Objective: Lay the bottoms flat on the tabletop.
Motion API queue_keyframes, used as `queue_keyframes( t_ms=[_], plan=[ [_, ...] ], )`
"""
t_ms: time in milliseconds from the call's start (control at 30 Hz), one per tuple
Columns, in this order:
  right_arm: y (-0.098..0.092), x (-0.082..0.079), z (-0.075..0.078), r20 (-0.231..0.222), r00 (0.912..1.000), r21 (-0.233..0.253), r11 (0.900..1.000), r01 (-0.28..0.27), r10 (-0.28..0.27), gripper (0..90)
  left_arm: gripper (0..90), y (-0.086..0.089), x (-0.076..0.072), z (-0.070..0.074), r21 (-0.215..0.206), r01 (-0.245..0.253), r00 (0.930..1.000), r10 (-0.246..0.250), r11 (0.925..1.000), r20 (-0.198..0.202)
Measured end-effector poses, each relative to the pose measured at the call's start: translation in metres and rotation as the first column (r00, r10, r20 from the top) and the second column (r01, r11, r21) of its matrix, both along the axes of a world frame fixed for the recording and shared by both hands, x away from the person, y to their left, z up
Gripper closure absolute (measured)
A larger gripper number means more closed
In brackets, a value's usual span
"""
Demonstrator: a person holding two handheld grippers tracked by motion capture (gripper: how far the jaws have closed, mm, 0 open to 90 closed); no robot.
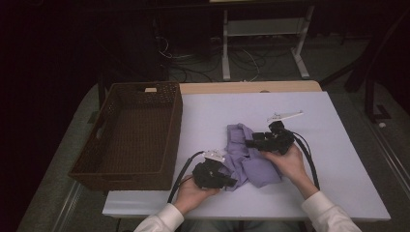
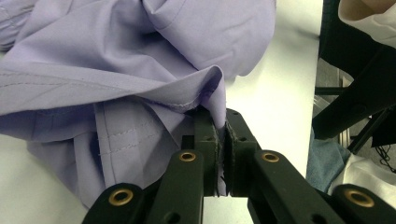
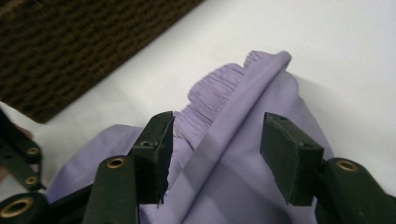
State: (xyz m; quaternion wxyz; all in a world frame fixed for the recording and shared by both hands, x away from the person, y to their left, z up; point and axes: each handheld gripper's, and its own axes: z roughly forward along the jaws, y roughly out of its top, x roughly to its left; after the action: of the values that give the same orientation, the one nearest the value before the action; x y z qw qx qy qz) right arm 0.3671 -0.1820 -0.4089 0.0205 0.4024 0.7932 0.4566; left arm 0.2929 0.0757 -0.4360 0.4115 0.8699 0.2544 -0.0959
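A crumpled lilac garment (image 1: 246, 157) lies on the white table (image 1: 338, 159) in front of the person. My left gripper (image 1: 227, 181) is at its near left corner, and in the left gripper view its jaws are shut on a hemmed fold of the lilac garment (image 2: 140, 60), pinched at the left gripper (image 2: 222, 140). My right gripper (image 1: 251, 142) sits over the cloth's upper part. In the right gripper view it (image 3: 215, 154) stands open, its jaws straddling a raised fold with a gathered, elastic edge of the garment (image 3: 233, 93).
A dark brown woven basket (image 1: 169, 140) stands on the table's left side, close to the cloth, and its wall (image 3: 70, 46) shows in the right gripper view. The table's right edge (image 2: 315, 93) runs near the left gripper. Cables trail from both grippers.
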Motion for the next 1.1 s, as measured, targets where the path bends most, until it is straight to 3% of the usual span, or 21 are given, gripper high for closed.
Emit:
queue_keyframes(
  t_ms=[200, 367, 467, 633, 867, 1100],
  plan=[
    [0.012, -0.003, 0.0, 0.007, 0.9999, -0.127, 0.992, 0.013, -0.012, 42.6, 85.2, -0.002, 0.0, -0.001, 0.006, 0.009, 1.0, -0.009, 0.9999, 0.003],
    [0.011, -0.003, 0.002, 0.018, 0.9985, -0.168, 0.984, 0.054, -0.051, 56.5, 85.1, -0.002, -0.001, -0.001, 0.004, 0.009, 1.0, -0.009, 0.9999, 0.002],
    [0.007, -0.003, 0.003, 0.002, 0.9986, -0.149, 0.987, 0.053, -0.053, 73.6, 85.1, -0.002, -0.001, 0.0, 0.002, 0.01, 0.9999, -0.01, 0.9999, 0.002],
    [-0.002, -0.002, 0.007, -0.024, 0.9988, -0.09, 0.995, 0.04, -0.043, 87.8, 85.2, -0.002, -0.001, 0.0, -0.004, 0.007, 1.0, -0.007, 1.0, -0.001],
    [-0.021, -0.003, 0.017, -0.011, 0.9973, -0.093, 0.993, 0.071, -0.072, 88.9, 85.1, -0.001, -0.001, 0.001, -0.005, 0.011, 0.9999, -0.011, 0.9999, 0.0],
    [-0.059, -0.008, 0.026, -0.005, 0.9918, -0.067, 0.99, 0.127, -0.128, 89.0, 81.8, 0.003, 0.001, 0.004, -0.023, -0.006, 1.0, 0.006, 0.9997, 0.002]
  ],
)
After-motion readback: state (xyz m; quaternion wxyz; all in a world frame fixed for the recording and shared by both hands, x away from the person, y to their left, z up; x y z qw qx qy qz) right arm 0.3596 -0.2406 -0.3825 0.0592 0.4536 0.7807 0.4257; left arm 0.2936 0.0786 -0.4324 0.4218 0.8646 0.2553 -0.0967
